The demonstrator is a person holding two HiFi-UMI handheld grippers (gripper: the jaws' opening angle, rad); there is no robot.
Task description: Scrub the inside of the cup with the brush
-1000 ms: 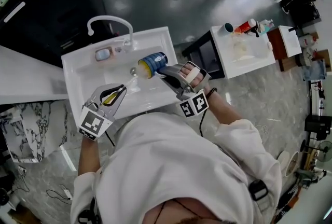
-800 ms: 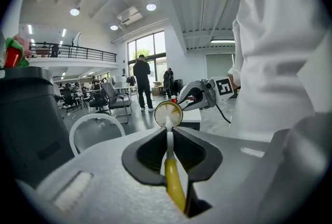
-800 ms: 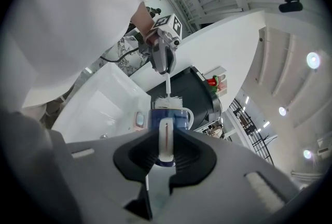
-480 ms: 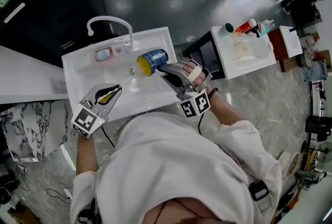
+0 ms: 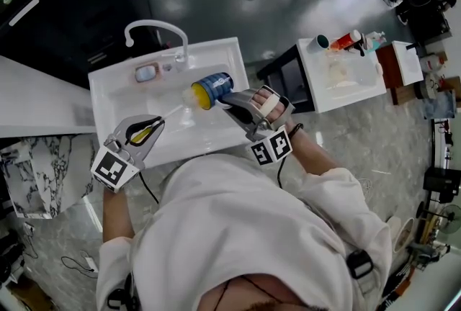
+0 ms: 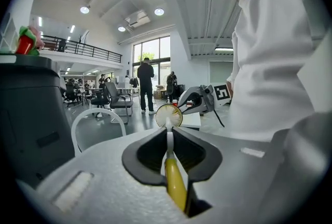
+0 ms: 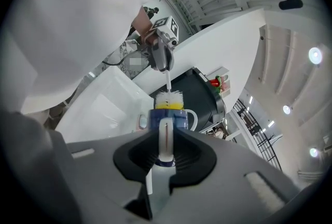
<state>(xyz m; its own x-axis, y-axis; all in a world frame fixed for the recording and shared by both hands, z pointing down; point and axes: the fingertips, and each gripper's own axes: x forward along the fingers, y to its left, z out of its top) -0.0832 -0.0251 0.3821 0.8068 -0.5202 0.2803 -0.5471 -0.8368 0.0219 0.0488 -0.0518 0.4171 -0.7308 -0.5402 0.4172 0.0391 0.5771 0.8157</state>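
Note:
A blue cup point(image 5: 211, 87) with a yellow inside lies on its side over the white sink point(image 5: 115, 104), mouth toward the left. My right gripper point(image 5: 229, 96) is shut on its white handle point(image 7: 165, 140). My left gripper point(image 5: 160, 122) is shut on the yellow handle of the brush point(image 5: 146, 133), whose thin white stem runs up to the right. The white bristle head point(image 7: 168, 98) sits at the cup's point(image 7: 169, 118) mouth, bristles showing past the rim. In the left gripper view the round brush head point(image 6: 169, 115) stands beyond the jaws of my left gripper point(image 6: 171, 134), with the yellow handle point(image 6: 175, 182) pinched between them.
A curved white faucet point(image 5: 155, 31) stands at the sink's far rim, with a small dish point(image 5: 146, 73) beside it. A white side table point(image 5: 342, 72) with bottles stands to the right, a dark counter point(image 5: 65, 7) beyond the sink. People stand far off.
My left gripper has drawn back to the left and toward the person, taking the brush with it. The cup and right gripper have hardly moved.

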